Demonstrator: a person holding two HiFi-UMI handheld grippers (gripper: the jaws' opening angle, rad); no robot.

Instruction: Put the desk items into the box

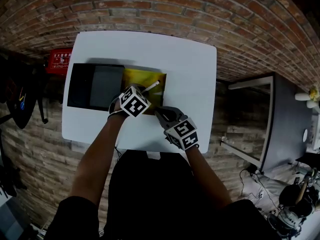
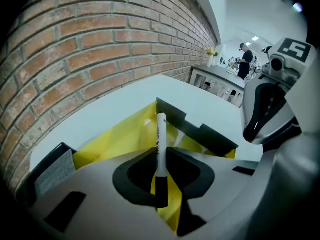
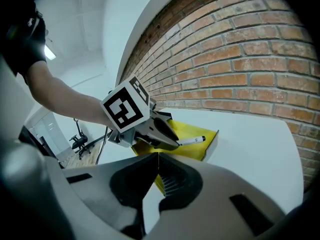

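Observation:
A box with a yellow lining (image 1: 141, 77) stands open in the middle of the white table (image 1: 190, 79). My left gripper (image 1: 143, 91) hangs over it, shut on a white marker with a black cap (image 1: 150, 87). In the left gripper view the marker (image 2: 161, 134) sticks out past the jaws, white end pointing down toward the yellow inside (image 2: 117, 136). My right gripper (image 1: 161, 115) sits just right of the left one, near the box's front corner, shut with nothing in it. The right gripper view shows the left gripper (image 3: 167, 138), the marker (image 3: 193, 141) and the box (image 3: 202, 148).
A flat black lid or tray (image 1: 95, 86) lies against the box's left side. Brick floor surrounds the table. A red case (image 1: 59, 60) is beyond the table's left edge, and a dark desk (image 1: 280, 119) stands to the right.

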